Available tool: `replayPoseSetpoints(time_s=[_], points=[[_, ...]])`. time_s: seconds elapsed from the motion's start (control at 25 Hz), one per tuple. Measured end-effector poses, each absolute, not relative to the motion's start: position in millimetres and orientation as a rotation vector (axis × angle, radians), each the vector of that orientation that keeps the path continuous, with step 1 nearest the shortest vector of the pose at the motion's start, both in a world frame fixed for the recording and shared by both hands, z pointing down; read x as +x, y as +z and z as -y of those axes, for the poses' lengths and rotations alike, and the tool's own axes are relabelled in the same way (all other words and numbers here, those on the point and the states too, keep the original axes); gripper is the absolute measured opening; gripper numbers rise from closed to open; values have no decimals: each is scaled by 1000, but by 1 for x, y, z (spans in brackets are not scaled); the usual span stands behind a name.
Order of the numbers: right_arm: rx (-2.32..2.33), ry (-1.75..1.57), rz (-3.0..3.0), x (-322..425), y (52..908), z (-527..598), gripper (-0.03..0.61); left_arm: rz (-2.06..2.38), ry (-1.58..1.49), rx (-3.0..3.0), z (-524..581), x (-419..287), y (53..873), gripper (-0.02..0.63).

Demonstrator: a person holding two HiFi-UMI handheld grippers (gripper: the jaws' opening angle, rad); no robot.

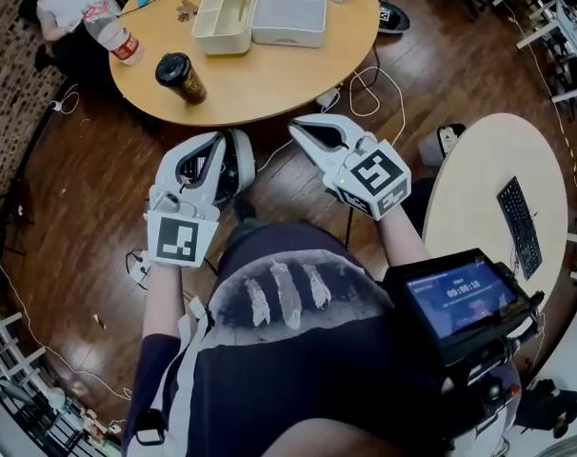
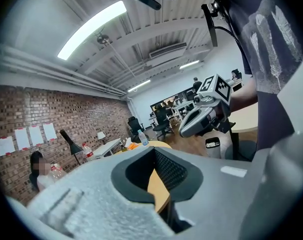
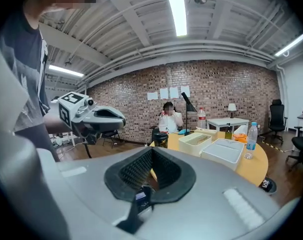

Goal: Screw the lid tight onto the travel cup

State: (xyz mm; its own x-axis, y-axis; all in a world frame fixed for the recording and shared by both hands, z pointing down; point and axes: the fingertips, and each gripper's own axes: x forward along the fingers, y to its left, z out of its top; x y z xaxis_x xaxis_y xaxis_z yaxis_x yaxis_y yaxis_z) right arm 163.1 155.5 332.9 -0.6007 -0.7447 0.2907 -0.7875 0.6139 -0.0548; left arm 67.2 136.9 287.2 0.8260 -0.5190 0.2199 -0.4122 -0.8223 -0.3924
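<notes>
Both grippers closed and empty, the cup away on the table.
My left gripper (image 1: 233, 160) and right gripper (image 1: 308, 133) hold their jaws pressed together with nothing between; the travel cup (image 1: 181, 77), black lid (image 1: 172, 66) on top, stands upright on the round table (image 1: 269, 82), well apart, ahead of the left gripper.

Bright ceiling strip lights (image 2: 91, 30) glare; head view dim, gripper views fisheye-warped with dark corners.
</notes>
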Motion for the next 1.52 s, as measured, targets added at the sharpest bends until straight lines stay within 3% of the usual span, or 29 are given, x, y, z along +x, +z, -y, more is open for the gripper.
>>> replayPoseSetpoints(time_s=[0.36,0.84,1.52], points=[[983,232,2716,134,344,-209,6,-819,-666,-2650,-206,47,305,0],[918,238,2746,101,340,-232,6,-809,-697,-2678,-222,28,317,0],[717,-34,2657,-122,310,-299,6,-921,-486,-2890,-266,-155,345,0]])
